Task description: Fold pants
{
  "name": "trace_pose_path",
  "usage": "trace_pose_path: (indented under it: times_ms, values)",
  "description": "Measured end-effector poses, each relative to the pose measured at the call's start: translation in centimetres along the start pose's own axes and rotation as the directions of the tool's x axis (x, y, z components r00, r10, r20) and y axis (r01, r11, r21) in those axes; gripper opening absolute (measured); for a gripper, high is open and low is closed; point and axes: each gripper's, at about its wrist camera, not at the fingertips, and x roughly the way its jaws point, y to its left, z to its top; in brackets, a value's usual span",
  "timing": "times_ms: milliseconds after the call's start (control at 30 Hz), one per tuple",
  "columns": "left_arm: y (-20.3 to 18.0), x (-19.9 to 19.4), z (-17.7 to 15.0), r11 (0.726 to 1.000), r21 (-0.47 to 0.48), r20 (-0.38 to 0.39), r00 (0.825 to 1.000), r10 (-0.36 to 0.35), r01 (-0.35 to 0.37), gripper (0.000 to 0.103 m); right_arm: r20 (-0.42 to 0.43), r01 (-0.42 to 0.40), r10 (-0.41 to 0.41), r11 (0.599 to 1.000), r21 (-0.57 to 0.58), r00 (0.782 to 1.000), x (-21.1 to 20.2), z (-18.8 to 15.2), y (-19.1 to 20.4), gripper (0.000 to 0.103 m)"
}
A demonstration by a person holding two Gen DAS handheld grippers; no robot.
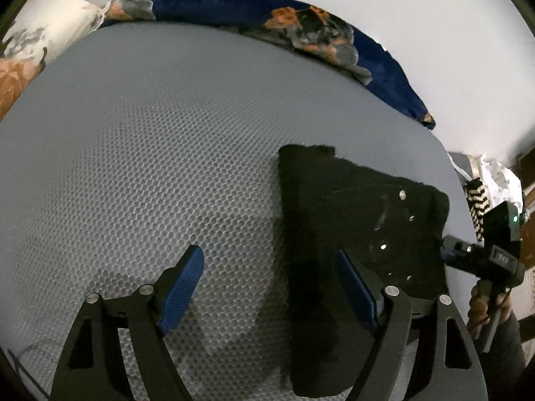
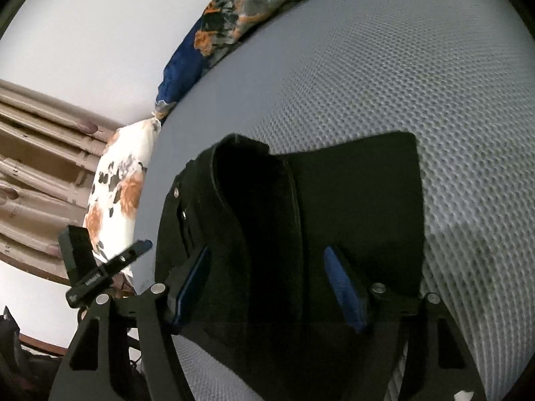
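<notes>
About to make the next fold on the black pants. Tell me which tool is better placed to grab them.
Right. The right tool is open with the black pants spread between and beneath its fingers. The left tool is open mostly over bare grey mattress, only its right finger over the fabric edge.

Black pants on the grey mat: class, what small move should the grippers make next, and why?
Probably lower the right gripper and close it on the near edge of the black pants. Its jaws stand open over the folded cloth, gripping nothing; the left gripper is open too, mostly over the bare grey mat.
</notes>
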Motion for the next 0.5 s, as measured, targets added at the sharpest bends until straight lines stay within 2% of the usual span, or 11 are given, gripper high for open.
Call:
trace_pose_path:
  times_ms: [100,133,200,267,400,500]
  values:
    - [-0.1,0.6,0.1,1.0,-0.003,-0.011,1.0,0.014,-0.014,0.081,-0.005,-0.024,0.024,0.999,-0.026,1.0,0.9,0.7,0.4,0.068]
    - [0.0,0.7,0.1,1.0,-0.009,-0.012,1.0,0.01,-0.01,0.081,-0.012,-0.039,0.039,0.999,-0.033,0.999,1.3,0.9,0.4,0.065]
    - [0.0,0.9,0.2,1.0,-0.015,-0.02,1.0,0.007,-0.007,0.081,-0.015,-0.045,0.044,0.998,-0.041,0.999,1.8,1.3,0.5,0.054]
    - [-0.1,1.0,0.1,1.0,-0.016,-0.022,1.0,0.007,-0.008,0.081,-0.023,-0.08,0.079,0.996,-0.03,0.997,2.6,1.8,0.2,0.035]
    - [-0.4,1.2,0.2,1.0,-0.017,-0.028,1.0,0.003,-0.004,0.081,-0.011,-0.104,0.104,0.995,0.01,0.995,2.9,1.8,0.0,0.025]
    - [-0.6,1.1,0.3,1.0,-0.016,-0.021,1.0,-0.004,0.003,0.081,0.033,-0.055,0.056,0.998,-0.02,0.998,1.7,1.2,1.7,0.016]
